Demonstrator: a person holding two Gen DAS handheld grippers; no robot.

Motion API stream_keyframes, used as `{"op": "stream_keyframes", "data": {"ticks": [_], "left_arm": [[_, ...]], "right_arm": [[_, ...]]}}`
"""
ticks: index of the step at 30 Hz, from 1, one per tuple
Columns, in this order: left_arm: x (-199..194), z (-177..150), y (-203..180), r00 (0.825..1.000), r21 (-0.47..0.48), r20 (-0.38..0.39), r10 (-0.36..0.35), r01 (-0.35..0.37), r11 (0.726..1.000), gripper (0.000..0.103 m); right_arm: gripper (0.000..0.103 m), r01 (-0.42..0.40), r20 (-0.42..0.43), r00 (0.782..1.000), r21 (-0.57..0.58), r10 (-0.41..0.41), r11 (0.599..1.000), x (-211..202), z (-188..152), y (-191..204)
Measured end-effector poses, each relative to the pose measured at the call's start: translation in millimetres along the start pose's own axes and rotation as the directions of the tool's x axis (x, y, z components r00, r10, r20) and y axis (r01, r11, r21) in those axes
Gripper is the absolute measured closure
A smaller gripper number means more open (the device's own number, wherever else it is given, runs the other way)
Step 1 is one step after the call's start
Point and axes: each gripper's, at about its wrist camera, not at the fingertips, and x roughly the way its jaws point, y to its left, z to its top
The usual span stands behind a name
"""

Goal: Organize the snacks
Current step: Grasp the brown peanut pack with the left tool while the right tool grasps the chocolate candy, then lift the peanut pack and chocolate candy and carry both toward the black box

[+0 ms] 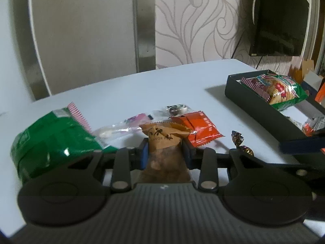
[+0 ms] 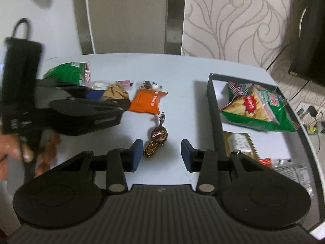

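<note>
My left gripper is shut on a brown snack packet, whose blue pads press its sides just above the white table. The right wrist view shows the same left gripper at the left, with the brown packet in it. My right gripper is open and low over the table. A brown foil-wrapped candy lies between its fingertips, nearer the left pad; the pads do not press it. An orange packet lies just beyond the candy.
A green chip bag and small clear packets lie at the left. A dark open box at the right holds another chip bag and small packets. A person's hand grips the left tool. A wall stands behind the table.
</note>
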Motion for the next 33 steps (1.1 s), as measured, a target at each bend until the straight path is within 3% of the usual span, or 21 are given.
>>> {"op": "stream_keyframes", "data": {"ticks": [7,9,12,15,33], "left_arm": [[-10.8,-5.4,13.4,1.0,-0.036,-0.015,-0.013,0.012,0.999,0.066],[-11.6,-5.6,15.5,1.0,-0.036,-0.017,-0.013,0.012,0.999,0.066],[-11.6,-6.0,17.1,1.0,-0.035,-0.019,-0.01,0.01,0.999,0.066],[-11.6,-6.6,16.2,1.0,-0.033,-0.018,-0.009,0.008,0.999,0.066],[-15.0,-6.0,3.7,1.0,-0.063,-0.03,0.004,-0.006,0.998,0.067]], "right_arm": [[0.056,0.012,-0.052,0.999,-0.009,-0.013,1.0,35.3,9.4,8.1],[0.067,0.014,-0.064,0.998,-0.012,-0.015,1.0,43.2,9.5,8.6],[0.075,0.009,-0.061,0.998,-0.007,-0.01,1.0,48.3,10.4,7.6],[0.076,0.012,-0.058,0.998,-0.029,-0.014,0.999,48.7,9.9,10.2],[0.076,-0.034,0.016,0.999,0.011,0.034,0.999,-10.2,-2.5,9.6]]}}
